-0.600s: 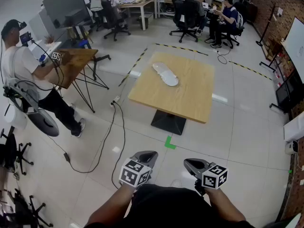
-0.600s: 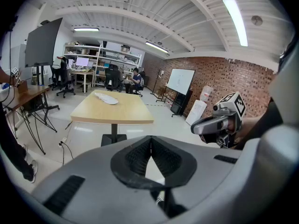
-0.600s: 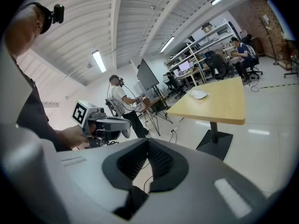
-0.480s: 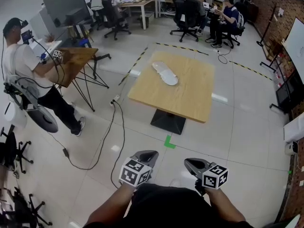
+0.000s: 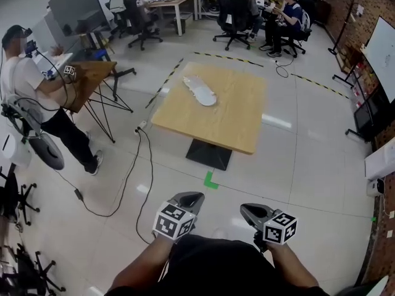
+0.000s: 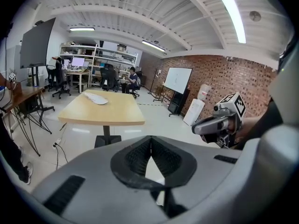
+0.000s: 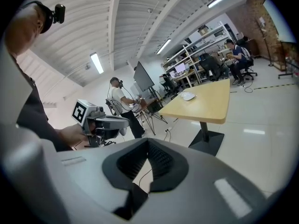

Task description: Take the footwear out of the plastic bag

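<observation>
A pale plastic bag [image 5: 199, 90] with the footwear inside lies on the far left part of a square wooden table [image 5: 228, 119], several steps ahead of me. It also shows small in the left gripper view, bag [image 6: 96, 98], and in the right gripper view, bag [image 7: 188, 96]. My left gripper [image 5: 188, 198] and right gripper [image 5: 248, 211] hover side by side over the floor close to my body, far from the table. Both are shut with nothing between the jaws: left gripper [image 6: 150, 141], right gripper [image 7: 148, 143]. The footwear itself cannot be made out through the bag.
A person with a headset [image 5: 31, 91] stands at a small folding table [image 5: 92, 76] on the left. A cable [image 5: 133, 171] runs over the tiled floor, and a green tape mark [image 5: 208, 179] lies before the table's black base [image 5: 208, 154]. Seated people and office chairs [image 5: 231, 17] fill the back.
In the head view the table and bag have shifted slightly up and to the left. Both grippers keep the same place and stay shut.
</observation>
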